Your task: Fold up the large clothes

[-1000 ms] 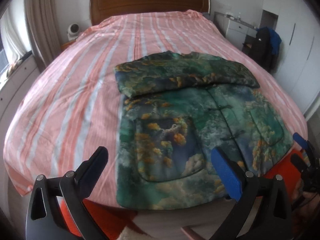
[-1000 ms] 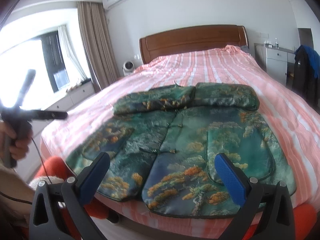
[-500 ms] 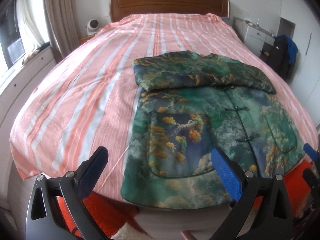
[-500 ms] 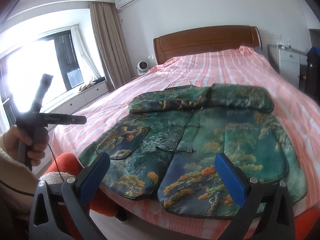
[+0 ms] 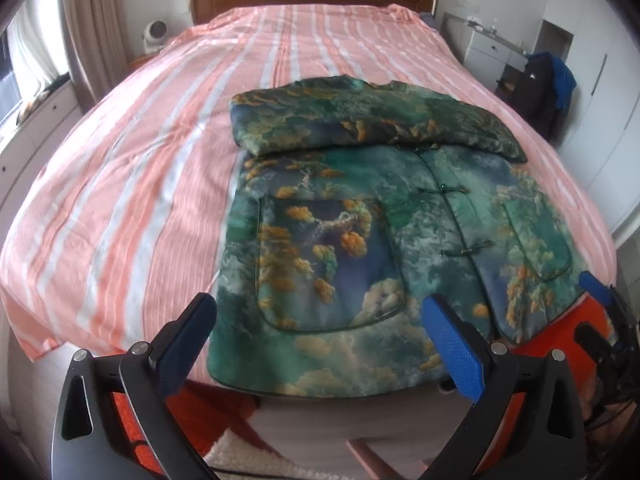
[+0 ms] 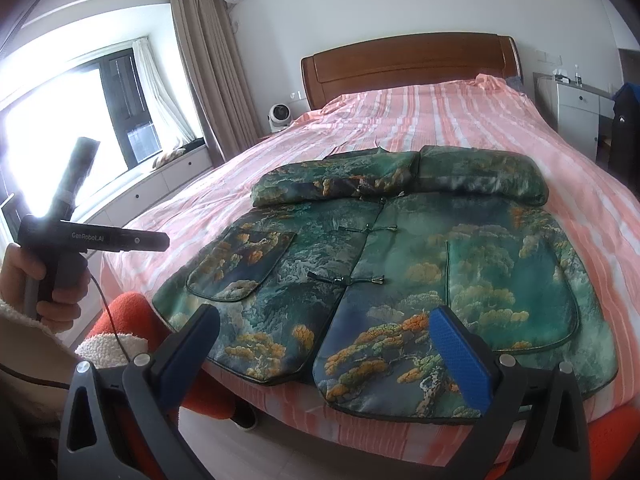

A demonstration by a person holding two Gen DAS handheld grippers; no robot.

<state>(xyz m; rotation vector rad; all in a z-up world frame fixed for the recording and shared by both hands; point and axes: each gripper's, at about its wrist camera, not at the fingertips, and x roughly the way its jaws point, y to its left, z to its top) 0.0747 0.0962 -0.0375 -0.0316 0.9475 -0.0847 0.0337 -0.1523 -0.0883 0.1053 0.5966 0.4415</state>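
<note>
I am holding my left gripper (image 5: 320, 336) just off the foot of the bed (image 5: 132, 184), its fingers spread wide and gripping nothing; the lower parts of its frame are running out of the picture. In the right wrist view my left hand (image 6: 44, 276) is showing at the far left around that tool's handle, with the sleeve cut off by the edge. The jacket (image 5: 360, 216) is lying face up on the bed, on the half nearer the foot, its hem reaching the foot edge and slightly overhanging it. It is green and blue with orange tree patches, two large pockets and knotted closures down the front. Both sleeves are lying folded across the chest toward the headboard (image 6: 408, 64), hiding the collar, so I cannot make that out. My right gripper (image 6: 326, 336) is also hanging wide open and empty off the foot of the bed, near the hem; the left wrist view is catching only part of it at the right edge
</note>
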